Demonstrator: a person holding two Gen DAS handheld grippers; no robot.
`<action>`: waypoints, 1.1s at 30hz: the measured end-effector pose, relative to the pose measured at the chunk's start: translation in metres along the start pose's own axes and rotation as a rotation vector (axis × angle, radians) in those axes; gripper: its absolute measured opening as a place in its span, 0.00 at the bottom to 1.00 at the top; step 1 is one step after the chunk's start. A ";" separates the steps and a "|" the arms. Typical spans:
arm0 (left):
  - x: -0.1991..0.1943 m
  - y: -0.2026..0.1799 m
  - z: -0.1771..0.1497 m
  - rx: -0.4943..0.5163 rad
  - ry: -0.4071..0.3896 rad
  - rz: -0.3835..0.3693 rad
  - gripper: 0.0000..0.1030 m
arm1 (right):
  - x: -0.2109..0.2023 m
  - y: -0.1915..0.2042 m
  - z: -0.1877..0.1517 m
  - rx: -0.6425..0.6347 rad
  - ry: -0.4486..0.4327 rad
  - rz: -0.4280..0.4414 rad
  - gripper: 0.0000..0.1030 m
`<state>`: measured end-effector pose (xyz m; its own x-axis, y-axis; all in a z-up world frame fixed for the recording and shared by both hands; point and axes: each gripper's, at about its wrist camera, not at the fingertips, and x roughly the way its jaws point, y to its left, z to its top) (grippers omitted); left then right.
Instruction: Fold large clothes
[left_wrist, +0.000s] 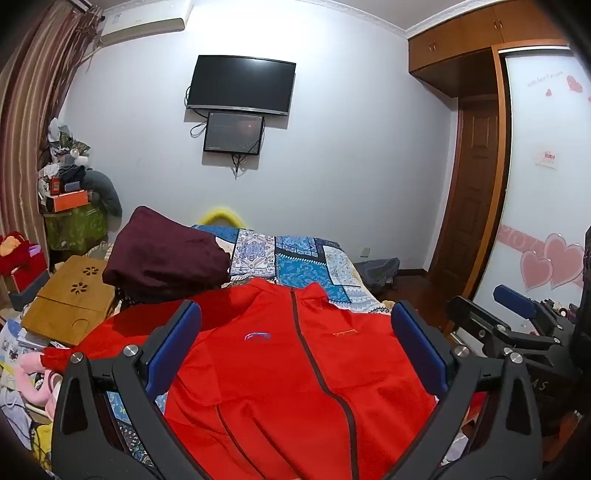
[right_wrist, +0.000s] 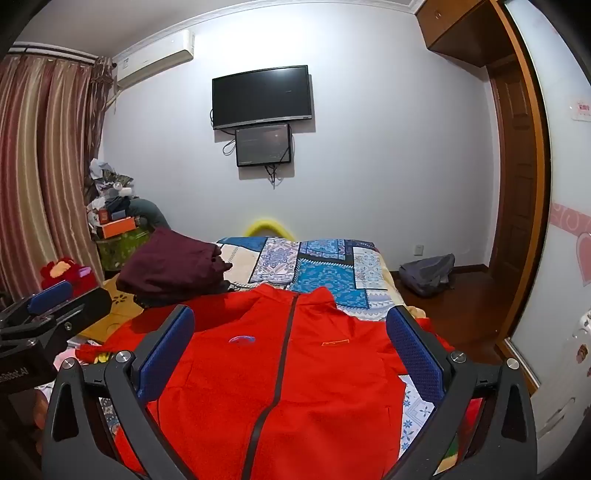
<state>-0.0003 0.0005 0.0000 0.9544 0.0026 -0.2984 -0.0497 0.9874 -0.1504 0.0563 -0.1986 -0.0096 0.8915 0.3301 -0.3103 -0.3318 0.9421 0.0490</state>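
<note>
A red zip-up jacket (left_wrist: 280, 369) lies face up and spread flat on the bed, its collar toward the far wall; it also shows in the right wrist view (right_wrist: 295, 369). My left gripper (left_wrist: 295, 332) is open and empty, held above the jacket's chest. My right gripper (right_wrist: 291, 336) is open and empty, also above the chest. The right gripper shows at the right edge of the left wrist view (left_wrist: 517, 314). The left gripper shows at the left edge of the right wrist view (right_wrist: 48, 299). The jacket's hem is hidden below both views.
A folded maroon garment (left_wrist: 166, 254) sits on the patchwork bedspread (left_wrist: 303, 254) beyond the jacket's left shoulder. A wooden lap table (left_wrist: 70, 295) and clutter lie left of the bed. A grey backpack (right_wrist: 428, 273) rests on the floor near the wardrobe (left_wrist: 476, 184).
</note>
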 end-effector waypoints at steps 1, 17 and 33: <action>-0.001 0.000 0.000 0.001 -0.003 0.002 1.00 | 0.000 0.000 0.000 0.002 0.002 0.000 1.00; 0.002 0.002 -0.005 0.007 0.003 0.004 1.00 | -0.001 0.008 -0.002 0.010 0.001 0.006 1.00; -0.001 0.004 -0.003 0.001 0.001 0.013 1.00 | 0.000 0.006 -0.005 0.005 0.009 0.017 1.00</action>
<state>-0.0020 0.0041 -0.0034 0.9534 0.0153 -0.3013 -0.0619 0.9874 -0.1459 0.0532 -0.1932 -0.0142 0.8831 0.3453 -0.3176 -0.3450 0.9367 0.0589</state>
